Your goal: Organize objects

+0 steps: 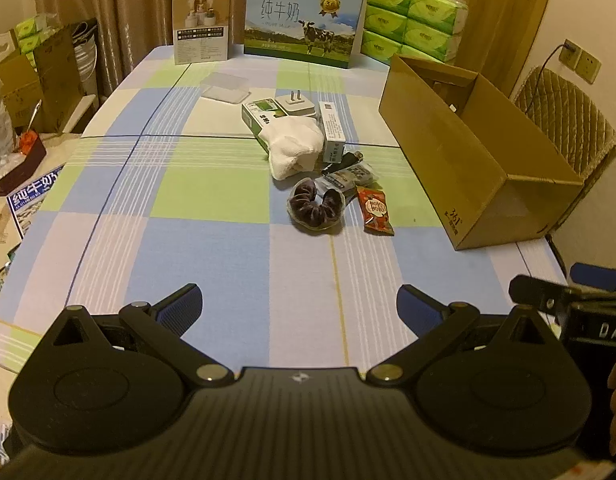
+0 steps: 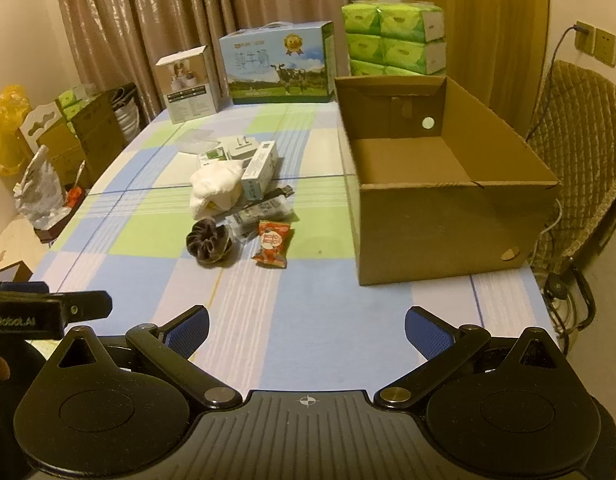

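Left gripper [image 1: 299, 304] and right gripper [image 2: 307, 326]: fingers spread wide, empty, above the bench [image 1: 212, 256]. Clutter pile, dark scrunchie [image 1: 317, 208] nearest, at 12 o'clock; open cardboard box [image 2: 448, 184] at 2 o'clock.

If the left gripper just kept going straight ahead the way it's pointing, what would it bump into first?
Most likely the dark scrunchie, nearest in the pile ahead. The left gripper is open, with only bare tablecloth before it. The red snack packet lies just to its right. Depth is hard to judge.

left hand-held gripper [image 1: 299, 304] (agape), right [image 2: 307, 326] likewise
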A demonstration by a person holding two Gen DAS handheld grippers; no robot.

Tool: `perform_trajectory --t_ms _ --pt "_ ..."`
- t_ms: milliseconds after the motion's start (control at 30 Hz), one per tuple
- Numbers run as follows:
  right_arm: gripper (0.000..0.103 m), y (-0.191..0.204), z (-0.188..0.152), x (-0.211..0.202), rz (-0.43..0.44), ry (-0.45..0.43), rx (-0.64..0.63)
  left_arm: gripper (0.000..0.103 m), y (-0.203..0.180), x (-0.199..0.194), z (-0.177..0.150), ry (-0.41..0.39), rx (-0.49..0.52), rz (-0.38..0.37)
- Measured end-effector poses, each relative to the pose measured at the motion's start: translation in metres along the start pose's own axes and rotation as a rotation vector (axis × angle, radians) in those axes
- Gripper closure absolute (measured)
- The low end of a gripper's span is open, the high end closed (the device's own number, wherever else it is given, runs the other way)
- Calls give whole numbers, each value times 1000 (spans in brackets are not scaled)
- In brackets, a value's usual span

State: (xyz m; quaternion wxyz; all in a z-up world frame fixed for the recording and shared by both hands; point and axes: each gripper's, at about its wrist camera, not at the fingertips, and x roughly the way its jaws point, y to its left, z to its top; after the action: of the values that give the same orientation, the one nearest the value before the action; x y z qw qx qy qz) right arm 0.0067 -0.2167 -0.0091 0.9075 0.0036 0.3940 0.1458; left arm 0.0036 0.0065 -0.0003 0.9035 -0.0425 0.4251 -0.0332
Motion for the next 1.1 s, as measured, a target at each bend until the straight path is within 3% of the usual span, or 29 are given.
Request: perform_trajectory --t_ms 300,367,533,667,1100 --pt "3 7 2 18 65 -24 -14 2 11 16 9 -14 59 47" --pt "17 8 4 26 72 -22 -18 2 14 21 11 -10 66 48" --pt "28 14 11 49 92 -11 -21 4 20 36 19 -14 97 60" --pt "39 21 17 71 79 -8 -43 10 25 55 27 0 97 32" --pt "41 20 18 135 59 48 -112 13 16 131 52 -8 254 -95"
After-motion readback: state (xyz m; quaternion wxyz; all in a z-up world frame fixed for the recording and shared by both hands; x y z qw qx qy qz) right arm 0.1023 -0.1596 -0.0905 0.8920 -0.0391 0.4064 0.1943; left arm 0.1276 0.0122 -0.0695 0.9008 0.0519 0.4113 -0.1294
